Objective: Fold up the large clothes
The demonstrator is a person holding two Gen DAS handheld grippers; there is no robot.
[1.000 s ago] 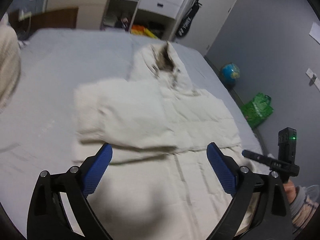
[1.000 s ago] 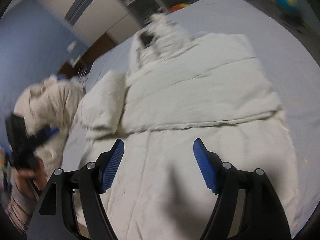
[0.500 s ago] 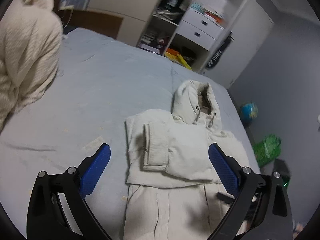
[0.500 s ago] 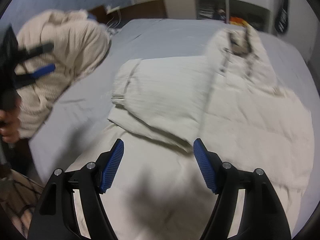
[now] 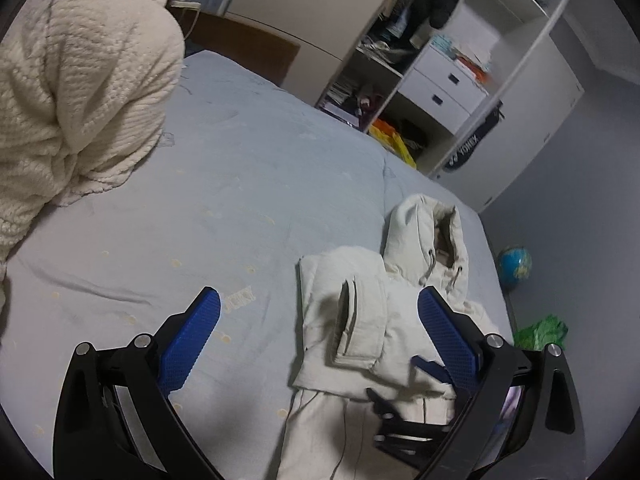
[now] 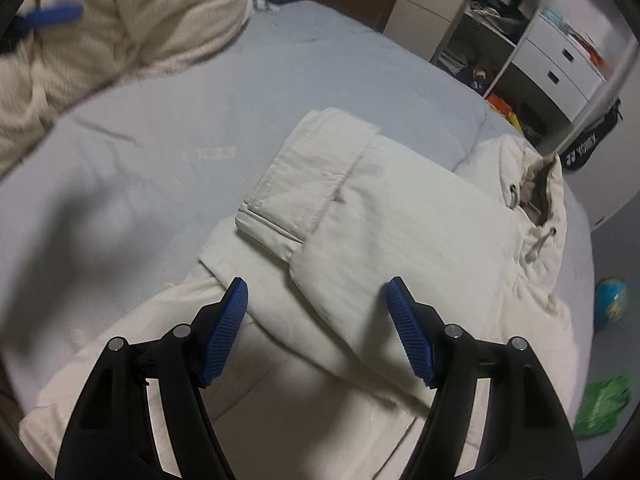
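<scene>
We see a cream-white hooded padded jacket (image 6: 420,232) lying flat on the pale blue bedsheet (image 5: 240,184), on the side of the bed nearest the open white wardrobe (image 5: 440,80). Both sleeves are folded in across its chest, the upper one ending in a stitched cuff (image 6: 304,184), and the hood (image 5: 436,240) with its drawcords lies flat toward the wardrobe. The lower body of the jacket is unfolded.

Our left gripper (image 5: 320,340) hangs above the sheet beside the jacket with its blue pads spread and nothing between them. Our right gripper (image 6: 320,332) hovers over the jacket's lower half, its fingers released and holding nothing.

A bulky cream knitted blanket (image 5: 72,92) is heaped on the bed well away from the wardrobe. On the floor beyond the bed's wardrobe side sit a small blue globe (image 5: 514,264) and a green plastic bag (image 5: 544,332). A dark racket bag (image 5: 472,144) leans at the wardrobe.
</scene>
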